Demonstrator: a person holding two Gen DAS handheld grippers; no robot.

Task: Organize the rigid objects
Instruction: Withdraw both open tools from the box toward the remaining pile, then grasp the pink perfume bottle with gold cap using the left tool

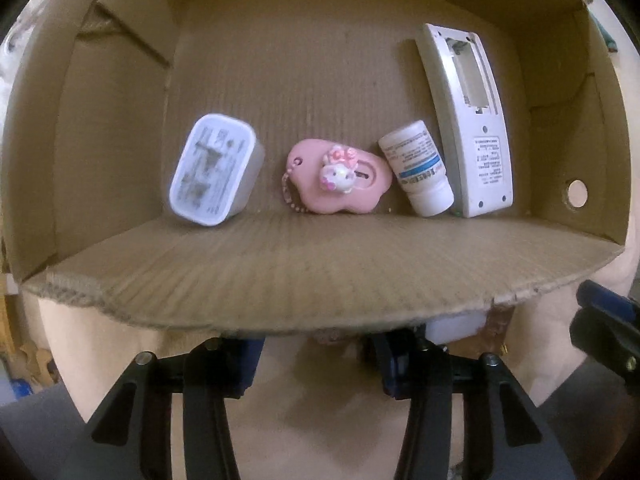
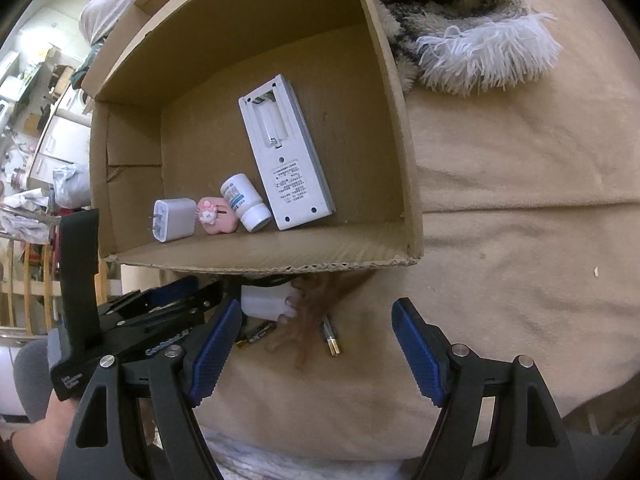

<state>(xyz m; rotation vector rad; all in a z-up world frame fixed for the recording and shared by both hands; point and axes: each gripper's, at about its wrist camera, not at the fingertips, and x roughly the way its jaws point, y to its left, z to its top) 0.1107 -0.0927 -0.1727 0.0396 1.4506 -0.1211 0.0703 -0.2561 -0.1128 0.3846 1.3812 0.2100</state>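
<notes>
Already sorted: I count four things lined up along the near wall inside the cardboard box [image 2: 404, 152]: a white charger [image 2: 174, 220], a pink charm [image 2: 214, 216], a small white bottle [image 2: 244, 202] and a remote [image 2: 286, 156] lying face down with its battery bay open.
Order in the box: charger at the left end, charm just beside it, bottle leaning against the remote's lower end.
Left outside: a white block [image 2: 266, 300] just beside the box's near wall, a dark battery [image 2: 256, 334], a pair of gold-tipped batteries [image 2: 331, 338] and a brown tasselled piece [image 2: 316, 312], all on the beige blanket [image 2: 520, 240].
Left claw [image 2: 224, 290]: I have it pointing down at the white block; whether its pads press on the block I cannot tell, since the box wall and the claw's own body hide the tips.
Right claw [image 2: 316, 354]: jaws standing wide apart and holding nothing, poised over the loose batteries.
Progress, as I judge it: past halfway; four pieces are in and roughly four wait outside.
Beyond the task: a shaggy rug [image 2: 460, 32] lies past the box, untouched.
</notes>
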